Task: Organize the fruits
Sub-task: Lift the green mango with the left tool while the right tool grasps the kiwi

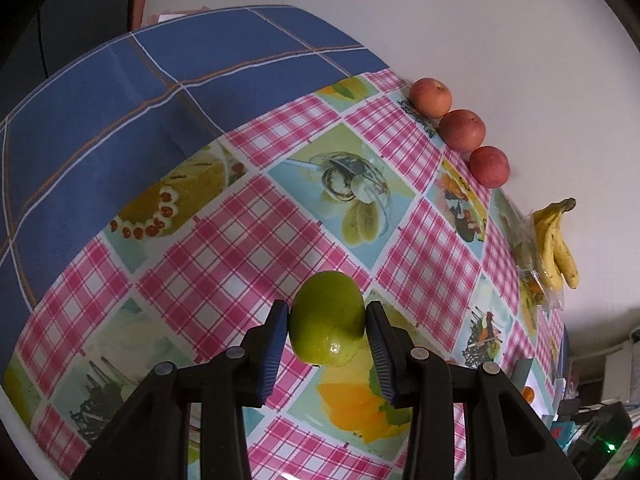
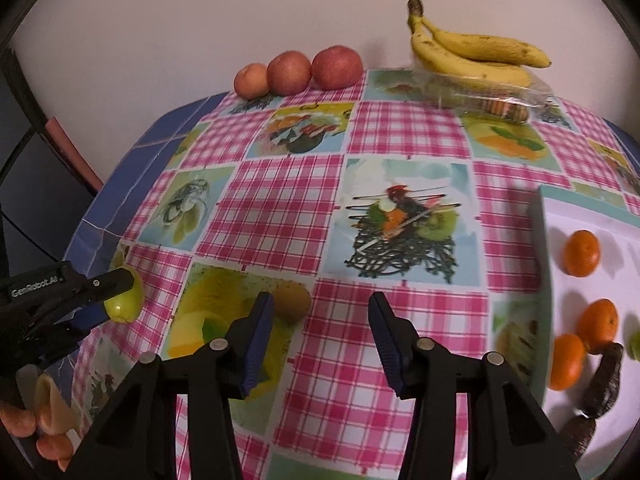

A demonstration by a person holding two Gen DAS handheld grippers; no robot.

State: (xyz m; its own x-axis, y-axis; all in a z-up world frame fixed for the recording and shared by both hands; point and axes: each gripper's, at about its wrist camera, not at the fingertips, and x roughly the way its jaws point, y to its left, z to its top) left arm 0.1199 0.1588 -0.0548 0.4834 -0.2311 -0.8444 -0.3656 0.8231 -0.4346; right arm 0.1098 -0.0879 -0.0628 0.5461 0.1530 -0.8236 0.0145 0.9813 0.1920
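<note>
Left gripper (image 1: 327,320) clamps a round green fruit (image 1: 327,319) above the checked tablecloth (image 1: 256,216); three red apples (image 1: 462,130) and yellow bananas (image 1: 556,240) are lined up; right gripper (image 2: 320,320) gapes empty beside a brown kiwi (image 2: 292,302); oranges (image 2: 582,253) remain.

A plain pale wall (image 2: 200,12) rises behind the table (image 1: 248,232), which wears a pink checked oilcloth (image 2: 400,132) over a blue cloth (image 1: 120,92)
</note>
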